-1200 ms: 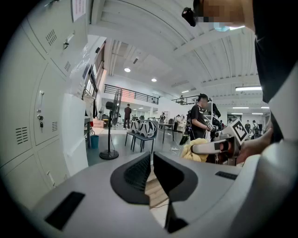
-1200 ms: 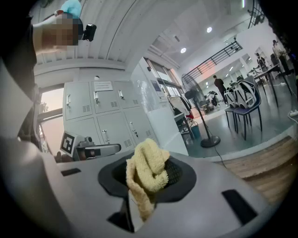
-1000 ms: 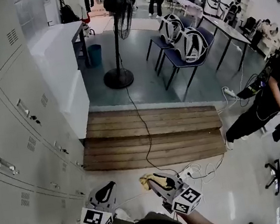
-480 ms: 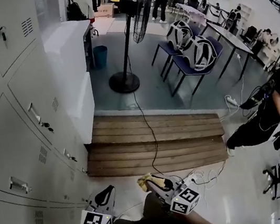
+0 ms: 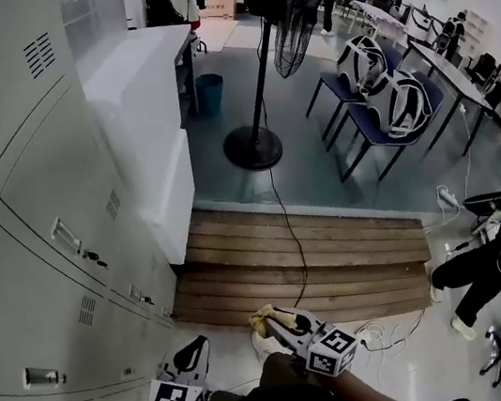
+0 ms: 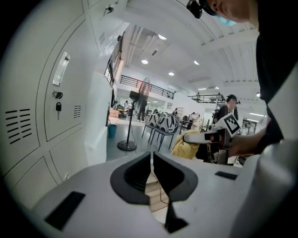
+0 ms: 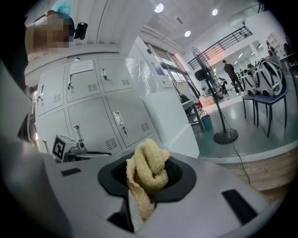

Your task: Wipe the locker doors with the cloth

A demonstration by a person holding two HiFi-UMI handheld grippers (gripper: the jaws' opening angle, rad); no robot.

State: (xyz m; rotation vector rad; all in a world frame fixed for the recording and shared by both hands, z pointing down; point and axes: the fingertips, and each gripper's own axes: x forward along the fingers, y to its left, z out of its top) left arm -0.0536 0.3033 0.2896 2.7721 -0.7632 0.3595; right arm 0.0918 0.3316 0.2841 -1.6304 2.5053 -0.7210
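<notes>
Locker doors [image 5: 34, 212] at frame left aren't being wiped yet, I'd say: right gripper [image 5: 276, 326] pinches the yellow cloth [image 7: 148, 172] clear of them (left gripper [image 5: 191, 355] pressed together, empty).

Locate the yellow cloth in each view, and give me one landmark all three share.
Head view: bottom centre, the yellow cloth bunched at the tip of the right tool.
Left gripper view: right of centre, held out by the right tool.
Right gripper view: centre, clamped between the jaws.
Shared landmark: the pedestal fan.
</notes>
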